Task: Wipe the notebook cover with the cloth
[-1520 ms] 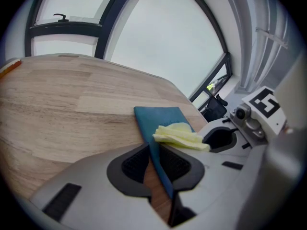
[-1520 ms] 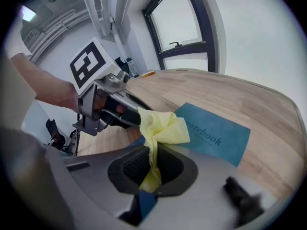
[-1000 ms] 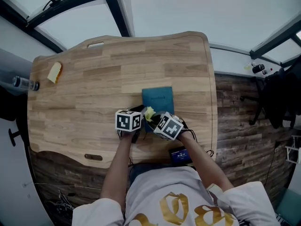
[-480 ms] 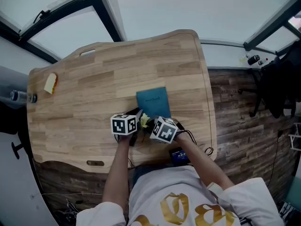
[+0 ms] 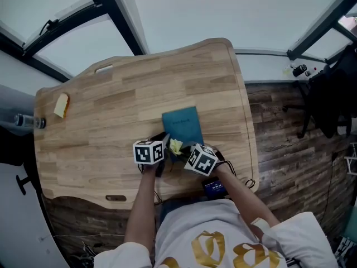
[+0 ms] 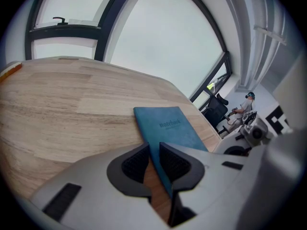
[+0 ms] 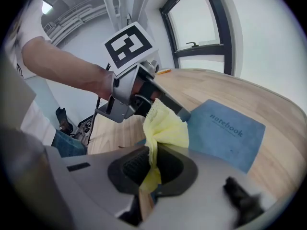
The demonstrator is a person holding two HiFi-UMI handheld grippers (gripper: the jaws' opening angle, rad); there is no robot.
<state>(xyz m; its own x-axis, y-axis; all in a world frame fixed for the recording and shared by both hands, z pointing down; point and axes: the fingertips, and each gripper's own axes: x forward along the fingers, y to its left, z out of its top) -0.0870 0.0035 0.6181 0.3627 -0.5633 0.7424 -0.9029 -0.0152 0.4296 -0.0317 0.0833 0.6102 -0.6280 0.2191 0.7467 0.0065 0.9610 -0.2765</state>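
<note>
The teal notebook (image 5: 183, 126) lies flat on the wooden table (image 5: 111, 110), its near edge right in front of both grippers. My left gripper (image 5: 162, 141) rests its tips at the notebook's near left corner. In the left gripper view its jaws (image 6: 154, 159) stand a narrow gap apart, with the notebook (image 6: 168, 128) edge and bare wood showing between them. My right gripper (image 7: 152, 164) is shut on a yellow cloth (image 7: 165, 126), which bunches up above the jaws beside the left gripper (image 7: 182, 113) and over the notebook's (image 7: 225, 133) near corner. The same cloth (image 5: 175, 146) shows between the two marker cubes.
A yellow block (image 5: 61, 105) lies at the table's far left, next to a bottle (image 5: 28, 121) off the edge. A dark blue device (image 5: 213, 187) sits at the near edge by my right arm. A black chair (image 5: 334, 88) stands to the right on the floor.
The head view has shifted a little. Both grippers keep their places at the notebook's near edge, the cloth still in the right one.
</note>
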